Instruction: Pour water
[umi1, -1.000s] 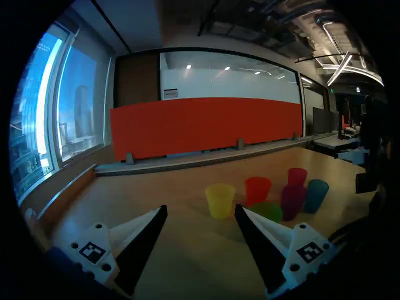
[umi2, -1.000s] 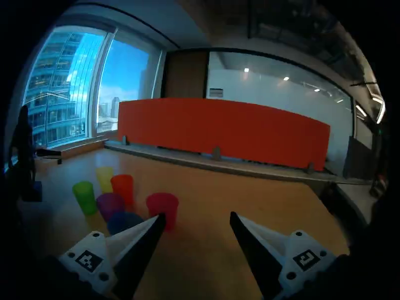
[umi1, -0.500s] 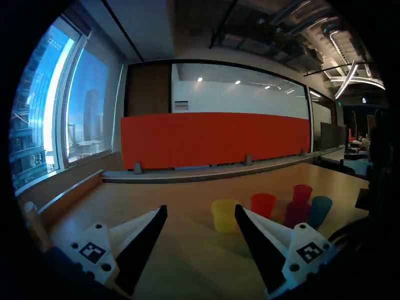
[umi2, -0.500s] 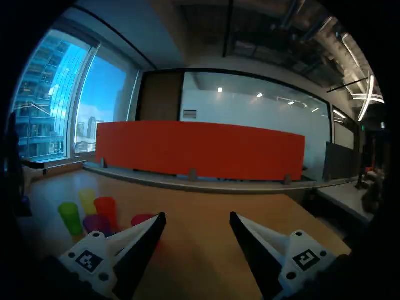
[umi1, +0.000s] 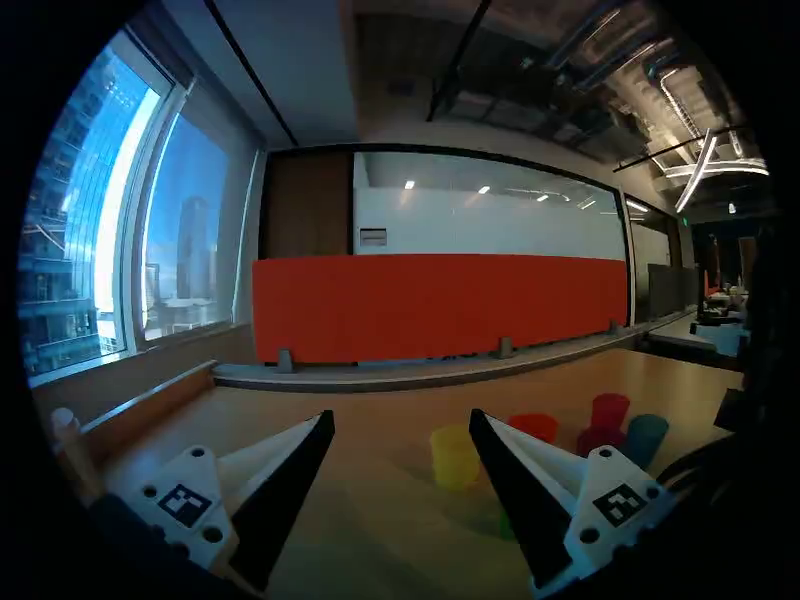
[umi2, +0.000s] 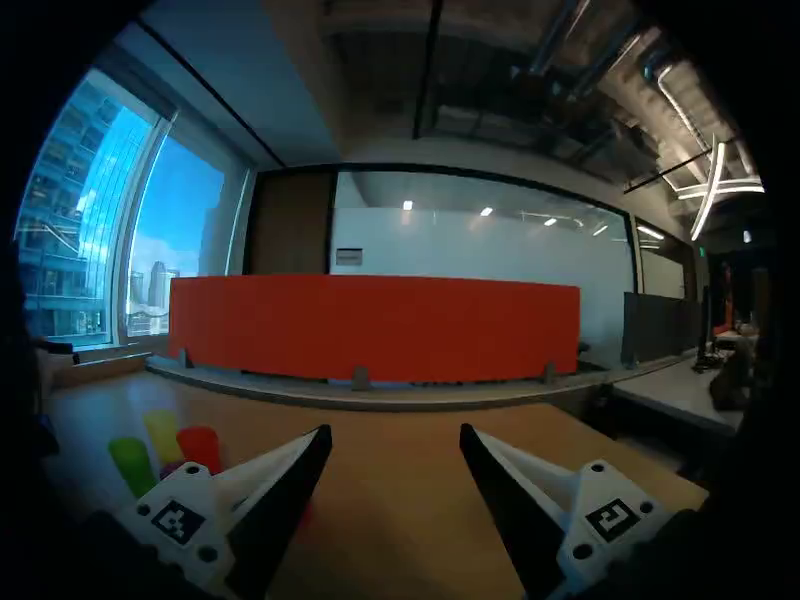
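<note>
- While both tools hang over the smooth wooden table (umi1: 380, 520), the left gripper (umi1: 400, 414) has its 2 wedge-shaped fingers spread wide with nothing between them. The right gripper (umi2: 393, 430) is spread and empty in the same way.
- Each finger is smooth white plastic with a black inner face and carries a square black-and-white marker near its base.
- Ahead and to the right of the left gripper stands a cluster of tapered, round, translucent plastic cups.
- The yellow cup (umi1: 455, 458) sits just inside the left gripper's right finger. The orange cup (umi1: 535, 425), pink cup (umi1: 610, 410), purple cup (umi1: 595, 440) and teal cup (umi1: 645, 438) rise beyond that finger.
- A sliver of the green cup (umi1: 505, 522) shows at the finger's inner edge.
- From the right gripper, the cups lie low and to the left, above its left finger: green cup (umi2: 128, 465), yellow cup (umi2: 163, 435), orange cup (umi2: 200, 447).
- A flat, matte orange panel (umi1: 440, 305) runs along the table's far side.
- Against 0.5 s ago, the cups sit lower in both views and more ceiling shows.
- The green cup is now nearly covered in the left gripper view. The purple and pink cups are almost wholly behind the right gripper's left finger.
- Finger spread is unchanged.
</note>
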